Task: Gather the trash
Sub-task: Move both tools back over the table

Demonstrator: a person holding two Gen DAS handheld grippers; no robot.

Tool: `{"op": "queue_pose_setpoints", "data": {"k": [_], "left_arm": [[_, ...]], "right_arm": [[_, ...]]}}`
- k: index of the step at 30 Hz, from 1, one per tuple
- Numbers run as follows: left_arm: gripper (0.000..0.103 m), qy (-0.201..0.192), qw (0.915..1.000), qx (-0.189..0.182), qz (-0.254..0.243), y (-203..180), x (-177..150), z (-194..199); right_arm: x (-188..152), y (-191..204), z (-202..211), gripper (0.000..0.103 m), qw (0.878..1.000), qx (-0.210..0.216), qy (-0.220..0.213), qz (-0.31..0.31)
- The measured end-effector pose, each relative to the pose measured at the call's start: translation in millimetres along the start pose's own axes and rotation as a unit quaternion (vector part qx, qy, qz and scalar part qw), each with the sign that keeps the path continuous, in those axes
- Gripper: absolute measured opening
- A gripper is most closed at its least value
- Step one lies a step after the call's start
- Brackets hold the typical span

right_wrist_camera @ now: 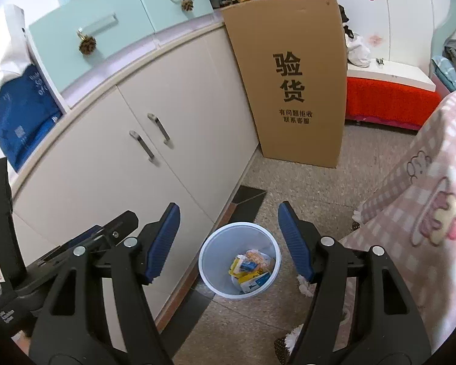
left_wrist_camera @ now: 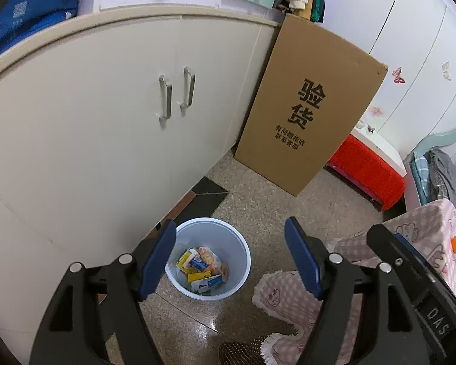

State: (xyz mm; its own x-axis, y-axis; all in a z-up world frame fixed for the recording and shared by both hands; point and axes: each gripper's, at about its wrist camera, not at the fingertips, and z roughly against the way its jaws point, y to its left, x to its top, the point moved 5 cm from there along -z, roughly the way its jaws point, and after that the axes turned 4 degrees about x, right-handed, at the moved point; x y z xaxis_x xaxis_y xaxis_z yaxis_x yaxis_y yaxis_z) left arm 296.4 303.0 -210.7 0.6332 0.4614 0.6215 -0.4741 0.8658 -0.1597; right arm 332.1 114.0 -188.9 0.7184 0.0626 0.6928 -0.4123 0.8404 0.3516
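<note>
On the floor beside the cabinet (left_wrist_camera: 91,127), the bin (left_wrist_camera: 208,257) holding the trash (left_wrist_camera: 202,269) lies below and ahead of both wide-open, empty claws, nearer the left claw (left_wrist_camera: 231,260) than the right claw (right_wrist_camera: 228,240), which looks down on it.

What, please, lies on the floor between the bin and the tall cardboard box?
Only bare speckled floor separates the bin from the cardboard box; the right wrist view shows it best.

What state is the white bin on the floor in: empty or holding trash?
Holding trash. The white bin stands upright, and yellow, blue and white wrappers lie at its bottom, well below the rim.
</note>
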Motion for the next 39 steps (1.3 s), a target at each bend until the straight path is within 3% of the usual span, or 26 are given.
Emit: {"op": "queue_pose_setpoints", "data": {"k": [11, 19, 29, 39], "left_arm": [[0.076, -0.047, 0.9987, -0.009, -0.018, -20.6, -2.0, 83.9], [0.081, -0.076, 0.9951, -0.041, -0.049, -68.2, -23.8, 149.2], [0.082, -0.037, 0.9836, -0.125, -0.125, -186.4, -86.1, 177.6], [0.082, -0.004, 0.9648, -0.161, -0.208, -293.0, -148.9, 181.8]], "right_arm": [[9.1, 2.7, 91.2, 0.069, 0.999, 0.008, -0.051, 0.004], [6.2, -23.9, 171.6, 0.075, 0.996, -0.005, -0.088, 0.002], [-19.9, -128.9, 263.5, 0.080, 0.990, -0.079, -0.115, -0.027], [-57.4, -261.2, 330.3, 0.083, 0.973, -0.166, -0.119, -0.104]]}}
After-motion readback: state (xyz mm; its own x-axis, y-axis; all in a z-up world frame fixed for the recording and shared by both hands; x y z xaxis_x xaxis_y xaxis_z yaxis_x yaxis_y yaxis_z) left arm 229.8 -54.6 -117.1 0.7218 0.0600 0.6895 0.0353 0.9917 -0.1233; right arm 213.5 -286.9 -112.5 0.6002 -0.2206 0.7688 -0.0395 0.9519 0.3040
